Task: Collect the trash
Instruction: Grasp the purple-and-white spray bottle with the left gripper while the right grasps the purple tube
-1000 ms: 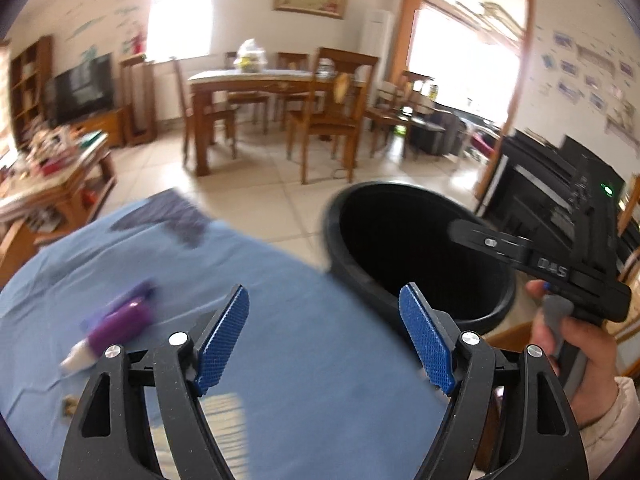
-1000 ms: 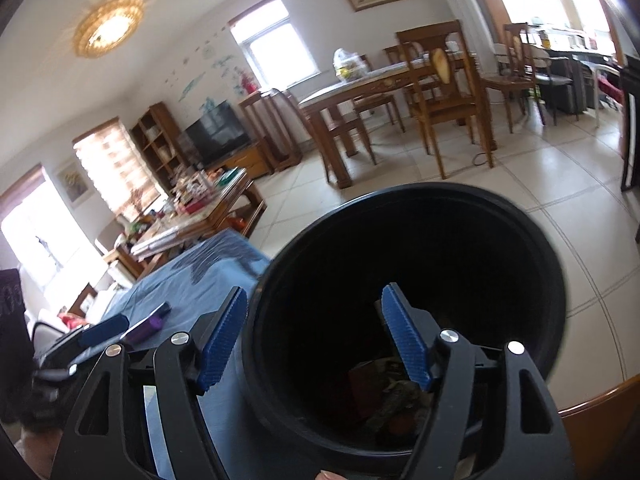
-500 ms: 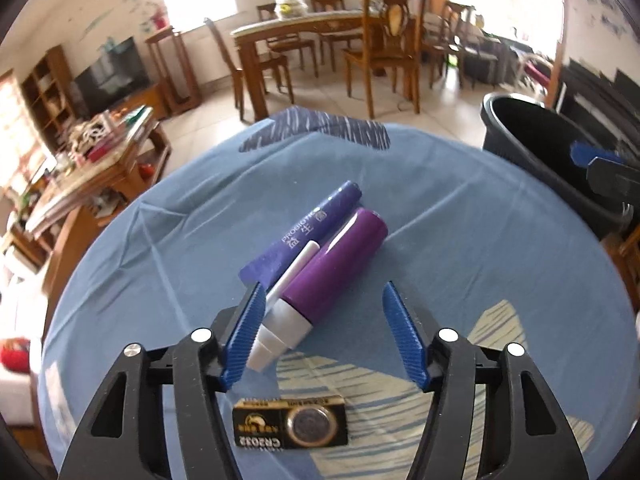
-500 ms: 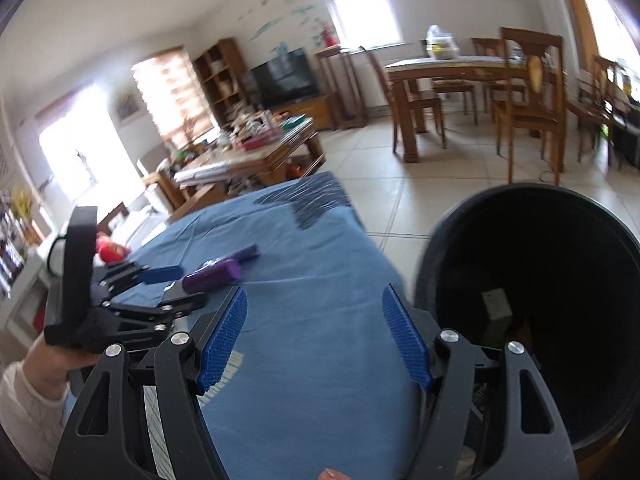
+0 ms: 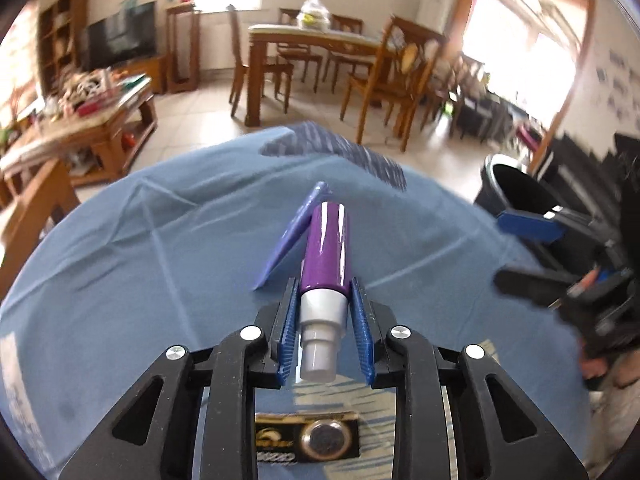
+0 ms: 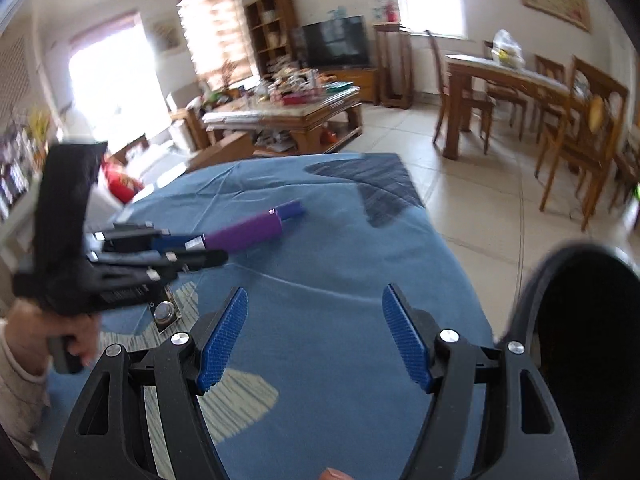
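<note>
- Two blue ribbed pads of my left gripper (image 5: 325, 322) have just been closing and now flank the white stepped cap of the glossy purple plastic tube (image 5: 325, 257), touching it on both sides.
- The tube lies on the blue tablecloth (image 5: 140, 248), pointing away from me, with a flat violet-blue carton (image 5: 289, 240) just beside it.
- My right gripper (image 6: 316, 334) stands wide apart, empty, above the cloth near the round black plastic bin (image 6: 580, 320).
</note>
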### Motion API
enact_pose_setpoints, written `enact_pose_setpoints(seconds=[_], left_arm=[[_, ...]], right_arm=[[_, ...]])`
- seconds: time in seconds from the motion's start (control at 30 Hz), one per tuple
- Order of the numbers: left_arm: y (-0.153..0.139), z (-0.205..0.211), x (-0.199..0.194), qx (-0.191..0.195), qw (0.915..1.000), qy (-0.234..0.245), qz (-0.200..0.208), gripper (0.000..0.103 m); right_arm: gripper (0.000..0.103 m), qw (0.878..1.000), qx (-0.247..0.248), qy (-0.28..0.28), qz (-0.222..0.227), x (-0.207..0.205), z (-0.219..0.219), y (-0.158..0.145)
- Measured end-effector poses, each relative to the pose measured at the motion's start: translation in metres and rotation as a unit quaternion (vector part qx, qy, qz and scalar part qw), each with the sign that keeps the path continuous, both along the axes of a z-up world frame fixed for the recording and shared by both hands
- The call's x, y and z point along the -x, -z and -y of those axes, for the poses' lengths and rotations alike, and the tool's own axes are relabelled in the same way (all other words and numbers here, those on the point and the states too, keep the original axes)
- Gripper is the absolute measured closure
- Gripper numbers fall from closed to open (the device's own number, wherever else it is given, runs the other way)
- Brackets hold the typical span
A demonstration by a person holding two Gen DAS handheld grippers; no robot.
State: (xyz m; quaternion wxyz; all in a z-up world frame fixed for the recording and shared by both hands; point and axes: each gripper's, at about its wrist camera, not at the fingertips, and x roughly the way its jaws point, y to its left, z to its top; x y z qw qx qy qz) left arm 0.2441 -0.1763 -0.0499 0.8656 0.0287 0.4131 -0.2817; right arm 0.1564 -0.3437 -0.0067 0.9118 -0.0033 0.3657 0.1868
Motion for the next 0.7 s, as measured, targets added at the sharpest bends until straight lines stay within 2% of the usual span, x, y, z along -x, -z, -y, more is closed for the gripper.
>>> enact_pose_setpoints(seconds=[0.1,0.2,0.27,0.3,0.37,0.43,0.5,0.6,0.7], left_arm=[[-0.002,-0.013,0.000,0.030,0.9995,-0.012,-0.007,0.077],[-0.009,-0.028,0.000,0.052,0.9982,-0.030,0.001,0.077],[-0.014,-0.040,-0.002,0.072,0.9961,-0.050,0.006,0.078],[-0.016,-0.046,-0.003,0.081,0.9948,-0.061,0.007,0.078],[-0.015,-0.056,-0.004,0.082,0.9936,-0.078,0.003,0.078],[-0.009,-0.059,-0.009,0.069,0.9936,-0.089,-0.011,0.078],[-0.005,-0.062,-0.012,0.073,0.9931,-0.089,-0.026,0.078],[-0.004,-0.061,-0.012,0.069,0.9936,-0.084,-0.032,0.078],[0.004,-0.059,-0.015,0.054,0.9944,-0.078,-0.047,0.078]], right_arm=[[0.033,0.997,0.063,-0.045,0.015,-0.012,-0.029,0.001],[0.033,0.995,0.077,-0.066,0.000,-0.033,-0.047,0.005],[0.033,0.996,0.045,-0.057,-0.050,-0.056,-0.053,0.012],[0.033,0.995,0.012,-0.053,-0.078,-0.067,-0.054,0.014],[0.033,0.993,-0.032,-0.041,-0.105,-0.077,-0.055,0.018],[0.033,0.992,-0.056,-0.025,-0.113,-0.085,-0.058,0.020],[0.033,0.990,-0.078,-0.013,-0.118,-0.092,-0.059,0.020],[0.033,0.979,-0.140,0.012,-0.148,-0.105,-0.056,0.025],[0.035,0.979,-0.136,0.031,-0.148,-0.115,-0.066,0.029]])
